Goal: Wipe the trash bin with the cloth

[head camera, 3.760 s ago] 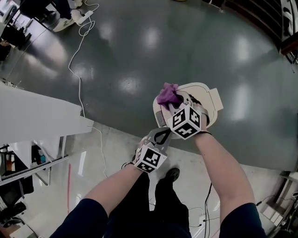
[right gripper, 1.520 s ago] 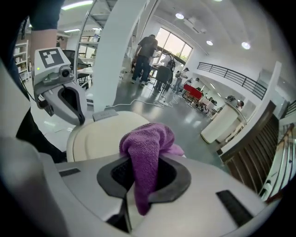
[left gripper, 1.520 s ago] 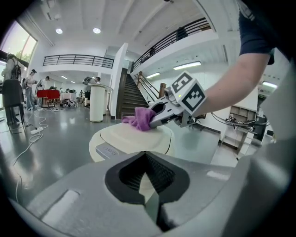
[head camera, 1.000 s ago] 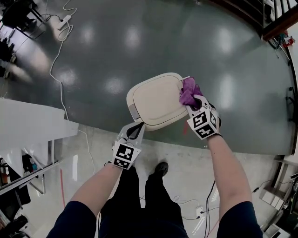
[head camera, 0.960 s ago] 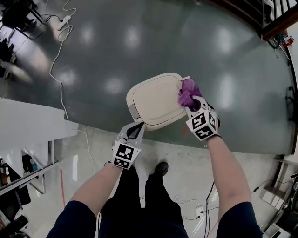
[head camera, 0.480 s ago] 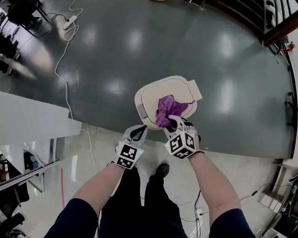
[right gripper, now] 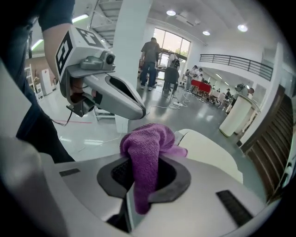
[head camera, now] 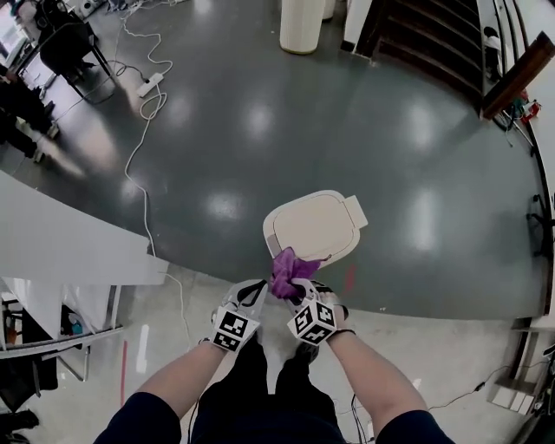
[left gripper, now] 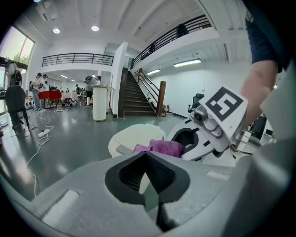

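A cream trash bin (head camera: 314,227) with a closed lid stands on the dark floor in front of me. My right gripper (head camera: 293,282) is shut on a purple cloth (head camera: 286,267), which sits at the bin's near left edge. In the right gripper view the cloth (right gripper: 148,148) bulges up out of the jaws, with the bin lid (right gripper: 210,152) just beyond. My left gripper (head camera: 254,293) is close beside it on the left, off the bin. Its jaws meet with nothing between them (left gripper: 147,159). The cloth (left gripper: 159,147) and the bin (left gripper: 132,135) lie ahead of it.
A white counter (head camera: 61,247) runs along the left. A cable and power strip (head camera: 149,84) trail over the floor at the back left. A second tall pale bin (head camera: 301,24) and a staircase (head camera: 425,39) are at the far end. People stand in the distance.
My right gripper has carried the cloth from the bin's right side across the lid to its near left edge. The bin now appears farther from me. The left gripper has hardly moved.
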